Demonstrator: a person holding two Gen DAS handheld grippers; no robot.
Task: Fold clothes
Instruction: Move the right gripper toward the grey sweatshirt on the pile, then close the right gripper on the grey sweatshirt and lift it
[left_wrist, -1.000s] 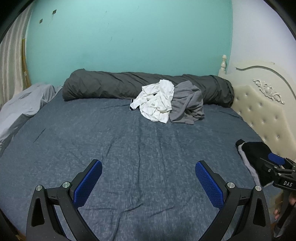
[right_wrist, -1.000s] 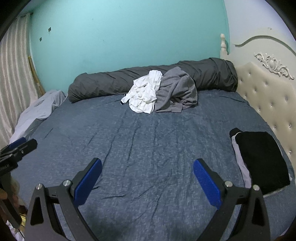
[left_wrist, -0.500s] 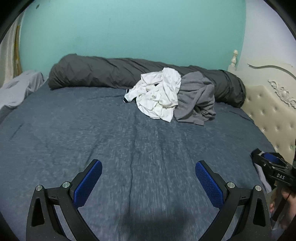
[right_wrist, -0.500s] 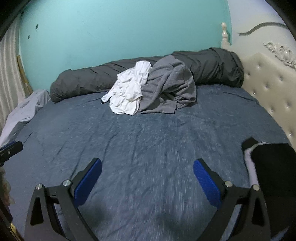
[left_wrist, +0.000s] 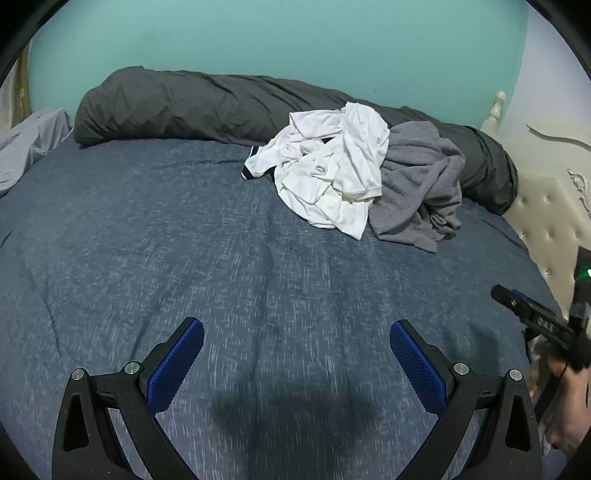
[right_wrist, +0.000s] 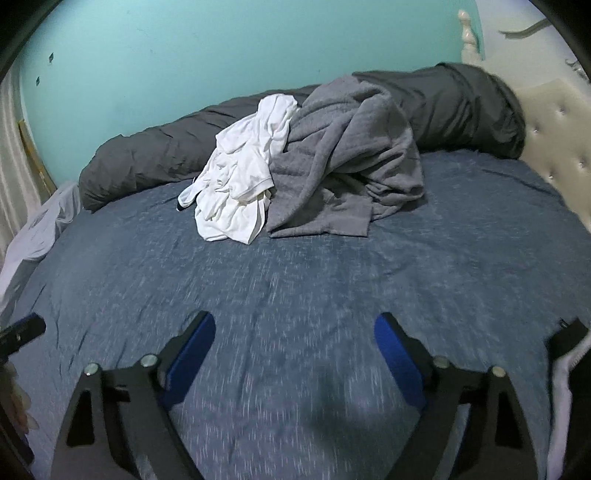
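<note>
From the left wrist view, the left gripper (left_wrist: 296, 349) hangs low over the mottled dark-blue bedsheet (left_wrist: 147, 251) with its blue-padded fingers spread wide and nothing between them. Ahead, a crumpled white cotton shirt (left_wrist: 328, 166) lies in a heap touching a bunched grey knit garment (left_wrist: 421, 184), both resting against a long rolled dark-grey duvet (left_wrist: 192, 105) along the turquoise wall (left_wrist: 277, 40). At the right edge, part of the other tool shows with a hand below it. From the right wrist view, the right gripper (right_wrist: 294, 350) also stands released, holding nothing, over bare sheet; the white shirt (right_wrist: 240, 177) and grey garment (right_wrist: 347, 155) sit together, unfolded, well ahead of it, and the cream tufted headboard (right_wrist: 554, 122) rises at the right. At the lower right edge lies a dark piece over a pale one (right_wrist: 569, 354), cut off by the frame, so whether it is folded clothing cannot be told. Judging by this, the step in hand is a reach toward the pile; the next move calls for closing on a single layer at an edge of one garment, likely the nearer white one, and drawing it clear onto the open sheet to spread flat.
</note>
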